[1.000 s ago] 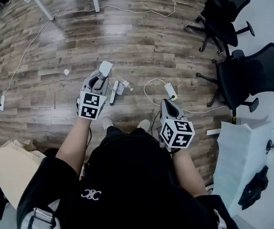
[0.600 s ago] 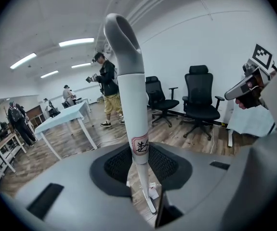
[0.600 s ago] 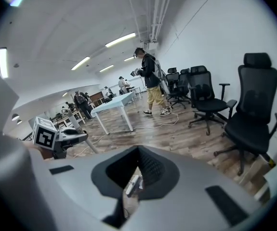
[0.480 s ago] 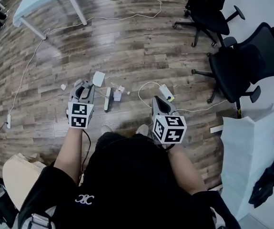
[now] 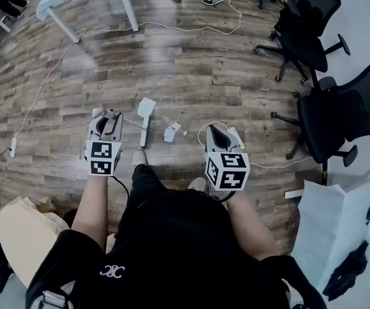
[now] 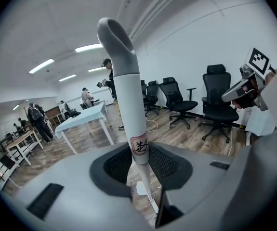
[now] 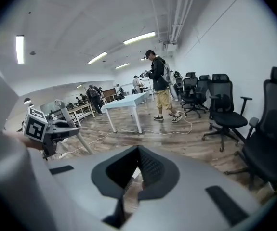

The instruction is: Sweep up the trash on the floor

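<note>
White handle (image 6: 128,105) is pinched in the left claw (image 5: 105,117); the right claw (image 5: 214,131) is closed tight, holding nothing.

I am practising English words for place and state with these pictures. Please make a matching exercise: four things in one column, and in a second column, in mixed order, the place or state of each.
Things:
1. handle
2. trash
3. chairs
4. right gripper

Places or states:
A. black, at the right side of the head view
B. jaws together, nothing between them
C. clamped in the left gripper
D. on the floor, ahead of the person, between the two grippers

Pairs: 1-C, 2-D, 3-A, 4-B
</note>
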The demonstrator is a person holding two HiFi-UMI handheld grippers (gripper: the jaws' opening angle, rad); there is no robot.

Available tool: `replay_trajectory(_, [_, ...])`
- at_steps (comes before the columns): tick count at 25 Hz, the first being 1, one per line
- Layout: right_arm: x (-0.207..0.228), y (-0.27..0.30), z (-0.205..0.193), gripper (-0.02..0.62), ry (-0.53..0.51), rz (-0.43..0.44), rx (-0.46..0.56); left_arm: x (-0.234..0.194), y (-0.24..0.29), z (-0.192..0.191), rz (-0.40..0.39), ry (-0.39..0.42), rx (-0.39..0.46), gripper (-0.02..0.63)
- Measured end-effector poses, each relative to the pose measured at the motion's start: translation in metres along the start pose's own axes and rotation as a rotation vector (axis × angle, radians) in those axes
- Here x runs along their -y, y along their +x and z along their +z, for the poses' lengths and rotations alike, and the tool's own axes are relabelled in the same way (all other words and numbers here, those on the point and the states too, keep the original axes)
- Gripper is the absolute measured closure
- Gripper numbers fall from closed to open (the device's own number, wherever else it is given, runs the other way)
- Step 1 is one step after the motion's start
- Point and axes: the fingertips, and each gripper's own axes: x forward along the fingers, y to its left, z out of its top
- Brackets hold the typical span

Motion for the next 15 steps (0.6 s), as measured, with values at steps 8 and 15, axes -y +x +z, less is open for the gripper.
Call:
replay_trajectory(8, [-0.122, 0.091, 0.041, 0.583, -0.066, 0.033, -0.024, -0.130, 0.015, -0.039, -0.047, -0.032, 0.000, 0.505])
replay_trajectory(15, [-0.197, 0.159, 0.060, 0.583, -0.100, 0.032, -0.056, -0.259, 0.023, -0.063, -0.003, -0.034, 0.015, 0.505])
